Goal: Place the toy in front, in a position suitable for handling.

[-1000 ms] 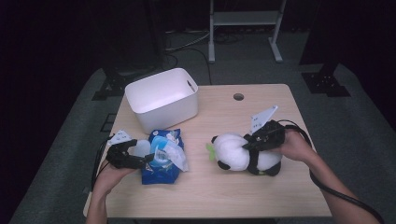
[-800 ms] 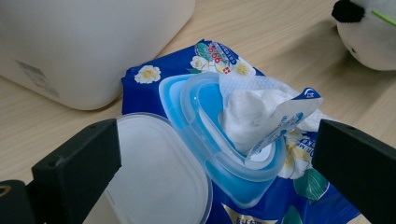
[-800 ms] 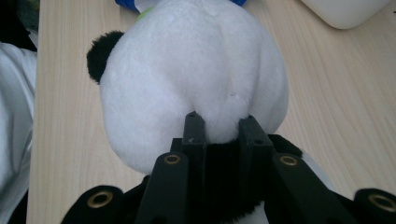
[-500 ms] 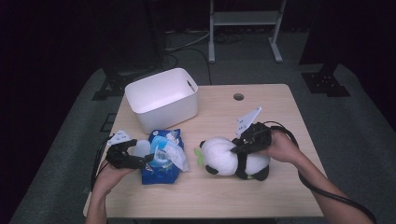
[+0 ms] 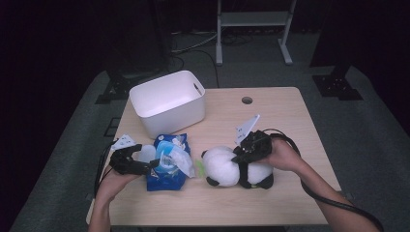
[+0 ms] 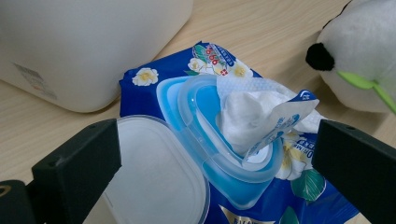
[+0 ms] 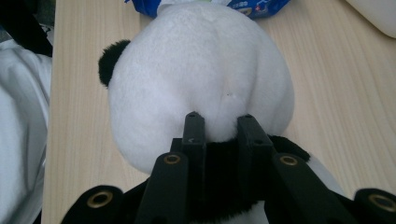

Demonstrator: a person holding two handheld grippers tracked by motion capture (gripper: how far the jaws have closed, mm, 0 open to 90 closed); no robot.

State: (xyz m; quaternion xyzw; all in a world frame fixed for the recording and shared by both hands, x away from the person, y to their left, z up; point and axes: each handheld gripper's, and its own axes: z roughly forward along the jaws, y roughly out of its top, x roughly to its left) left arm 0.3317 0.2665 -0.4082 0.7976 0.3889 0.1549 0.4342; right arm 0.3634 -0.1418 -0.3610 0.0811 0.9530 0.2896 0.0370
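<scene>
A black-and-white panda plush (image 5: pixel 226 168) lies on the wooden table (image 5: pixel 290 116), right of centre. My right gripper (image 5: pixel 241 155) is shut on it from the right. In the right gripper view the jaws (image 7: pixel 219 123) pinch the black fur just behind the panda's white head (image 7: pixel 201 65). A blue pack of wet wipes (image 5: pixel 167 166) lies to the panda's left, its flip lid (image 6: pixel 149 177) open and a white wipe (image 6: pixel 252 112) sticking up. My left gripper (image 5: pixel 146 165) rests at the pack's left side, open, its jaws (image 6: pixel 217 135) standing wide on either side of the lid opening.
A white plastic bin (image 5: pixel 167 101) stands behind the wipes pack, at the table's back left. A round cable hole (image 5: pixel 247 100) sits near the far edge. The panda's nose and green tag (image 6: pixel 364 79) lie close to the pack's right side. Dark floor surrounds the table.
My right gripper has carried the panda leftward across the table, toward the wipes pack. The left gripper and the pack have stayed put.
</scene>
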